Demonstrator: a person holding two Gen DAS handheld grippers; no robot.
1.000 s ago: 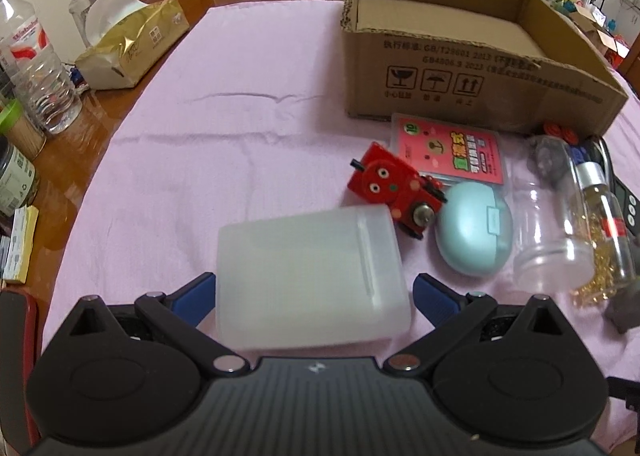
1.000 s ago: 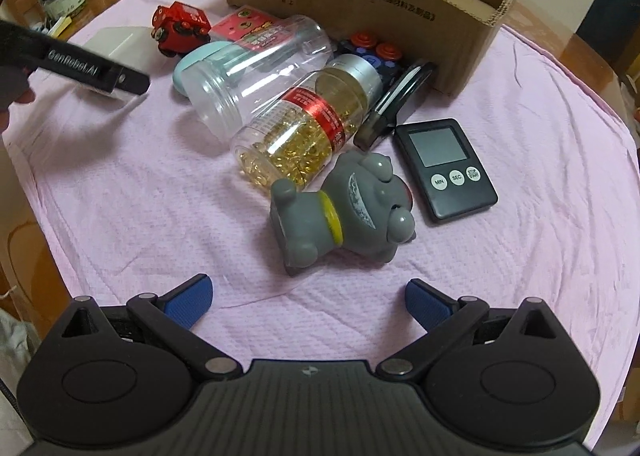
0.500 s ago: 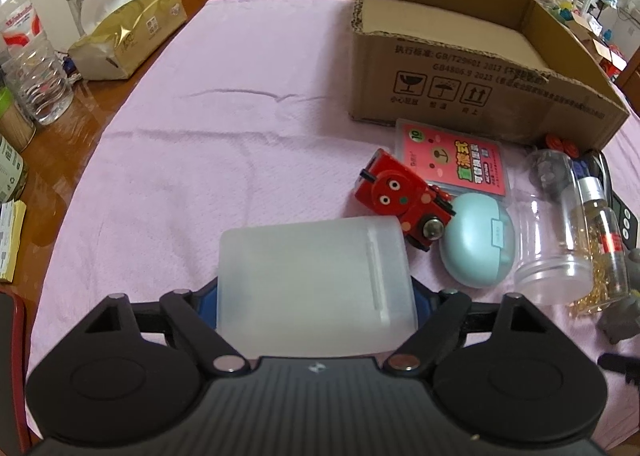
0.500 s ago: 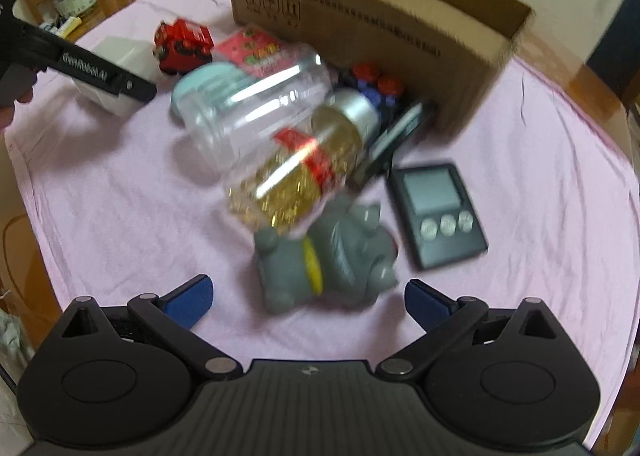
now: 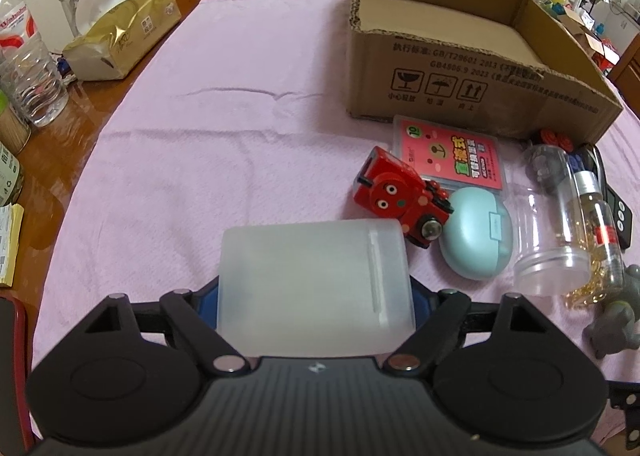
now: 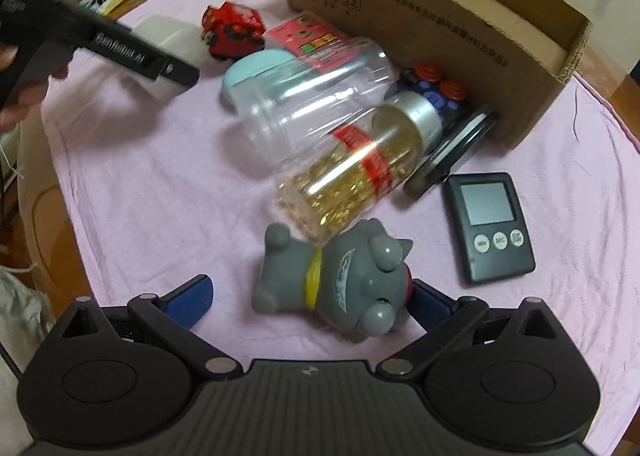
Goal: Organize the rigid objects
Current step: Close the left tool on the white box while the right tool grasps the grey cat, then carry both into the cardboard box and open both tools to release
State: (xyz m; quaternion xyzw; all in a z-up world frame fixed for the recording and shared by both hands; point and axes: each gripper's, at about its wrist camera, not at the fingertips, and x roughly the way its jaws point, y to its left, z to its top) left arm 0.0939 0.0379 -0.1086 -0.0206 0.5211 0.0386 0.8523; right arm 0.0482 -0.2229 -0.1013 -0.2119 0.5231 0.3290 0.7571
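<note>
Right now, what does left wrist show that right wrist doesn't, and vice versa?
Left wrist only: the left gripper shut on the white plastic box, plus the gold tissue pack on the bare table edge.

Right wrist only: the right gripper open around the grey cat figure, and the whole black timer.

Both: cardboard box, red toy car, teal case, clear jar.

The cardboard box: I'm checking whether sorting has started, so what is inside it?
The cardboard box shows only bare floor and inner walls in the left wrist view. The strip behind its near wall is hidden.
</note>
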